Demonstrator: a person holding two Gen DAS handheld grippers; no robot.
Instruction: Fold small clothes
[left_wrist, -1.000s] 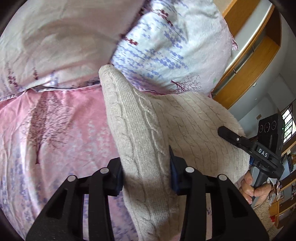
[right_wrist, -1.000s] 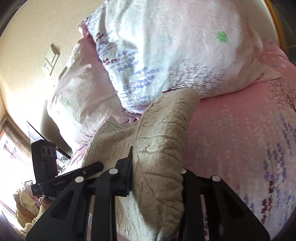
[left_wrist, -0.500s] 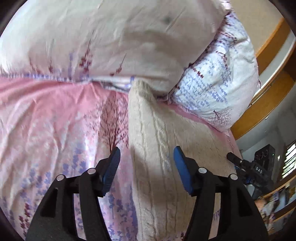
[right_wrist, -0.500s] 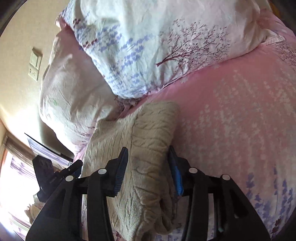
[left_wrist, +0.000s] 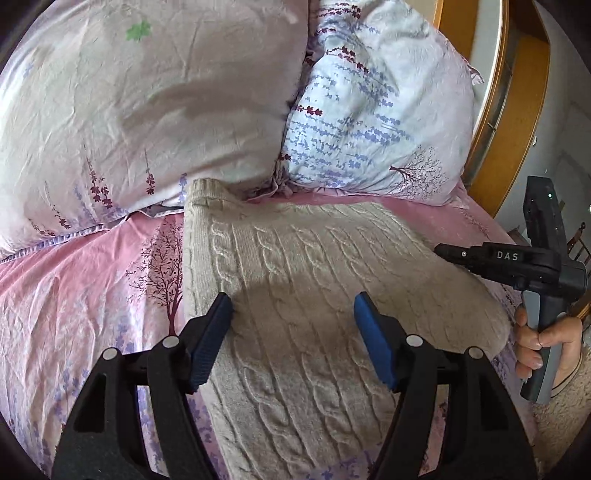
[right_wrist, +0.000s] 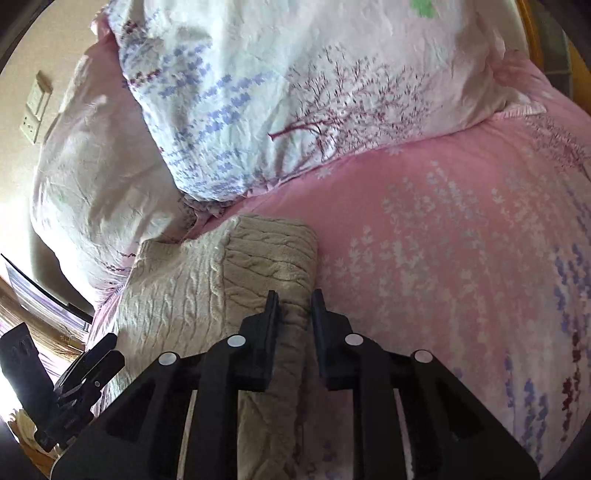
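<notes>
While the cream cable-knit sweater (left_wrist: 314, 295) lies flat on the pink bed sheet (left_wrist: 74, 314), its top edge touches the bottom of the two pillows. It looks folded into a long shape, and in the right wrist view a folded layer of the sweater (right_wrist: 266, 258) sits on its right side, next to the bare sheet (right_wrist: 461, 240).

The left gripper (left_wrist: 293, 325) hangs over the middle of the sweater with its jaws wide apart. The blue pads (left_wrist: 373, 343) hold nothing; I cannot tell whether the tips touch the knit. The right gripper (right_wrist: 293, 317) is at the right edge of the sweater. Its jaws stand close together with only a narrow gap, and a strip of the knit shows in this gap, but I cannot tell if the jaws really pinch it.

In the left wrist view the right gripper (left_wrist: 495, 258) shows from the side, held by the right hand (left_wrist: 543, 343), near the far side of the sweater. Behind the sweater lean a pale pink pillow (left_wrist: 147, 92) and a white pillow with purple flowers (left_wrist: 369, 110). A wooden bed frame (left_wrist: 491, 122) is beside the white pillow. A wall switch (right_wrist: 35, 110) is on the wall at the left in the right wrist view.
</notes>
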